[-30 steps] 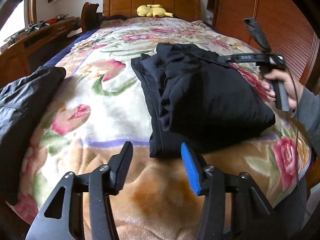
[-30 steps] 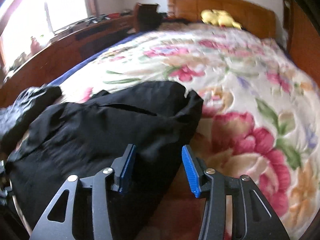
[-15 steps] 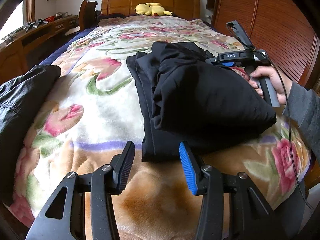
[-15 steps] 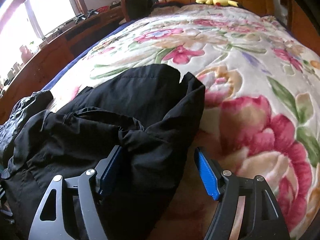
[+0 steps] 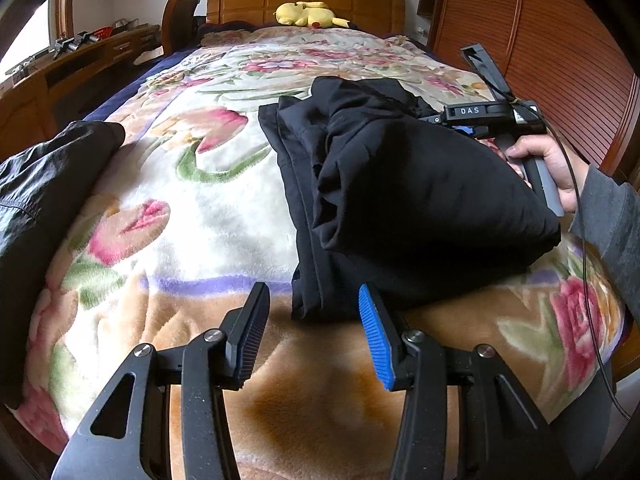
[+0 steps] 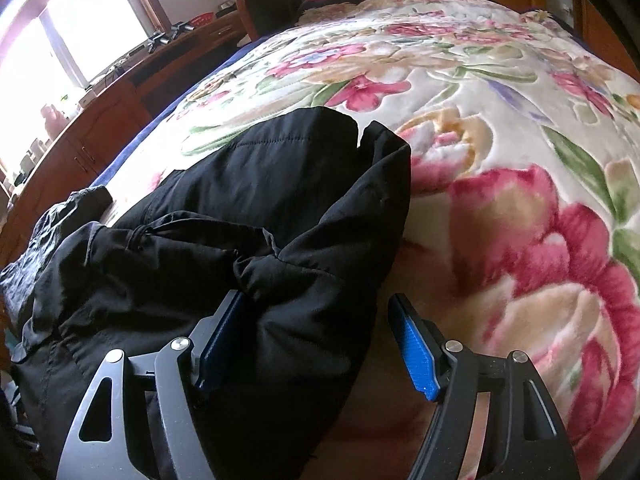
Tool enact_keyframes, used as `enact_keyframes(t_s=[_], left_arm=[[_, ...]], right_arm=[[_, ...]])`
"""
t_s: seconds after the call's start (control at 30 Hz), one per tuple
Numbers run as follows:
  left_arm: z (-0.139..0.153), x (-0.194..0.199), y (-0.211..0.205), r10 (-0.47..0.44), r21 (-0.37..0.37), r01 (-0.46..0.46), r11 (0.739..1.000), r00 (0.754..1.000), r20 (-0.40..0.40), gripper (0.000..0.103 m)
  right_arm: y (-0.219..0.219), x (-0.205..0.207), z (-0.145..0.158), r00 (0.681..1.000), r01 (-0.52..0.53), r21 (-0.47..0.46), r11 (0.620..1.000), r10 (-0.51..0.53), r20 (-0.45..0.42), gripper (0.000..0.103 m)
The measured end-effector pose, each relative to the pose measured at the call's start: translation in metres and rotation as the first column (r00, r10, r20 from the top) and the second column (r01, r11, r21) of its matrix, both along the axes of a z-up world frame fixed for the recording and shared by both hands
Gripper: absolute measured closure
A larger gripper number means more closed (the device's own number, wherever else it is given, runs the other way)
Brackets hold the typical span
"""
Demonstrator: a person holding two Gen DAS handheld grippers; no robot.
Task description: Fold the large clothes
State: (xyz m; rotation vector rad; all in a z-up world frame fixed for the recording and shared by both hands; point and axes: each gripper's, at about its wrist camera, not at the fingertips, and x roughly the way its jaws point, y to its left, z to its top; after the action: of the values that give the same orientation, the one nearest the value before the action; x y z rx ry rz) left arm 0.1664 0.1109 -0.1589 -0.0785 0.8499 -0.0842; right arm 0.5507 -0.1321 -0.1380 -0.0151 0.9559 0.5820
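Observation:
A black padded jacket (image 5: 400, 184) lies folded in a thick bundle on the floral blanket (image 5: 180, 200), right of the bed's middle. My left gripper (image 5: 313, 312) stands open and empty just above the blanket, right at the jacket's near corner. Across the bundle, a person's hand (image 5: 548, 164) holds the right gripper's body (image 5: 480, 114), whose fingers are hidden behind the cloth. In the right wrist view the right gripper (image 6: 316, 312) is open wide over the jacket (image 6: 260, 200). A bunched fold sits between its jaws against the left pad (image 6: 218, 344), and the right pad is free.
A second dark garment (image 5: 44, 184) lies crumpled at the bed's left edge. A yellow plush toy (image 5: 306, 14) rests by the wooden headboard. A wooden desk (image 5: 60, 80) runs along the left, and a slatted wardrobe (image 5: 560, 40) stands close on the right.
The right gripper came down onto the jacket's far side and its jaws spread wider around a fold. The left gripper stayed where it was.

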Motion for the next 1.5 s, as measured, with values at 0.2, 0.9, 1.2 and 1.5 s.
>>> enact_keyframes(t_s=[0.2, 0.9, 1.2, 1.5], left_arm=[[0.000, 0.001, 0.001, 0.002, -0.005, -0.002, 1.000, 1.000, -0.003, 0.055], [0.016, -0.004, 0.004, -0.009, -0.097, 0.015, 0.995, 0.998, 0.057, 0.096], [0.052, -0.025, 0.015, -0.008, -0.053, 0.017, 0.998, 0.985, 0.170, 0.097], [0.100, -0.048, 0.080, 0.043, -0.023, -0.038, 0.999, 0.960, 0.277, 0.097]], right_arm=[[0.001, 0.000, -0.003, 1.000, 0.002, 0.008, 1.000, -0.002, -0.003, 0.029], [-0.004, -0.026, 0.027, 0.995, -0.005, 0.061, 0.998, -0.001, 0.104, 0.080], [-0.001, -0.070, 0.073, 0.977, -0.010, 0.057, 0.998, -0.002, 0.212, 0.084], [0.057, -0.101, 0.125, 0.953, -0.071, 0.048, 0.996, 0.054, 0.297, 0.084]])
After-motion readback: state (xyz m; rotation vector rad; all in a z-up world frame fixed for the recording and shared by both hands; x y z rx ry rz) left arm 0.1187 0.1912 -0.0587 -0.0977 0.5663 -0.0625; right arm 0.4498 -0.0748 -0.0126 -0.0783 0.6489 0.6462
